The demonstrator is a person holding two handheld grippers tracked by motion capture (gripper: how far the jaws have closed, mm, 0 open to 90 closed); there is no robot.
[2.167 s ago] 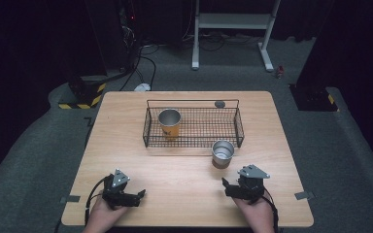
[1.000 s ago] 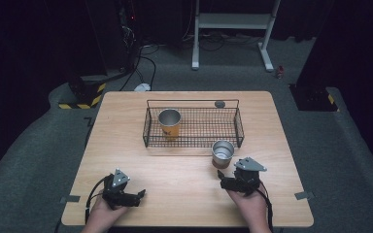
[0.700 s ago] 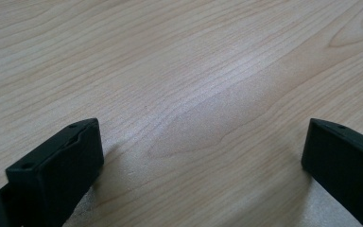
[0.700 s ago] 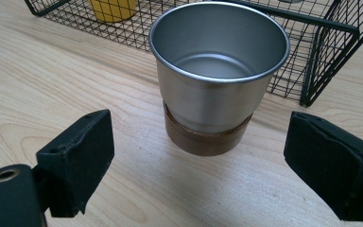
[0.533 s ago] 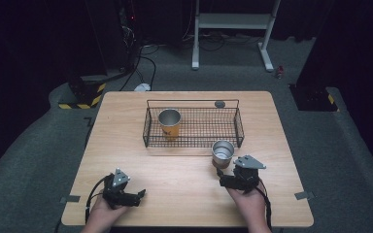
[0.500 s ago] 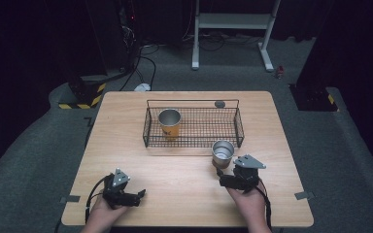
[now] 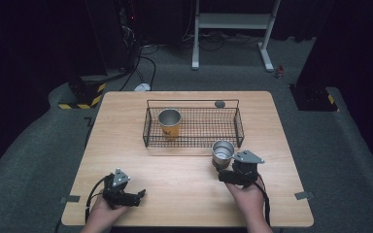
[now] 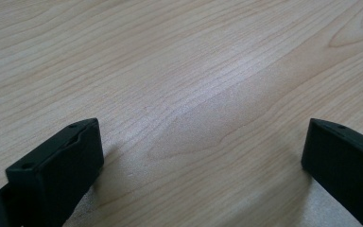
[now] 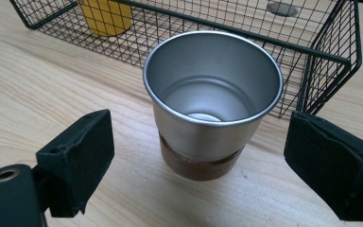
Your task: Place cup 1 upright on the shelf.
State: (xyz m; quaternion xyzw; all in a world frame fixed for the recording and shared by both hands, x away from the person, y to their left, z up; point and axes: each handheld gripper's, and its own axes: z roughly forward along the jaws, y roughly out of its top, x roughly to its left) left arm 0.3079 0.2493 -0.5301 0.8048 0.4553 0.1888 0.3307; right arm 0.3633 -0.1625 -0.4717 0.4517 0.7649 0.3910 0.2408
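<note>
Near the front right of the wooden table (image 7: 184,189), my right gripper (image 7: 227,175) sits low with its jaws spread wide and nothing held between them; from the right gripper view the steel cup (image 9: 212,101) stands upright just ahead of the two black pads, centred in the gap, with bare wood showing on either side of it, so neither pad touches it; I see its brown band at the base and its empty, shiny inside; from the high view the same cup (image 7: 223,153) stands on the table just outside the front edge of the wire basket (image 7: 238,127), near the basket's right front corner, and the right gripper is just beside it on the near side; the grey plate rides on top of that gripper, and the hand behind it comes in from the bottom edge. Inside the basket, toward its left end, an orange cup (image 7: 169,123) with a steel rim stands upright; in the right gripper view I catch its yellow-orange wall (image 9: 105,16) through the mesh at the upper left; a small dark round disc (image 7: 219,104) lies on the table just behind the basket's rear right rim. My left gripper (image 7: 140,196) rests near the front left of the table, well apart from the cup and basket; its jaws too stand wide apart, gripping nothing, with plain wood grain between them in the left gripper view.
</note>
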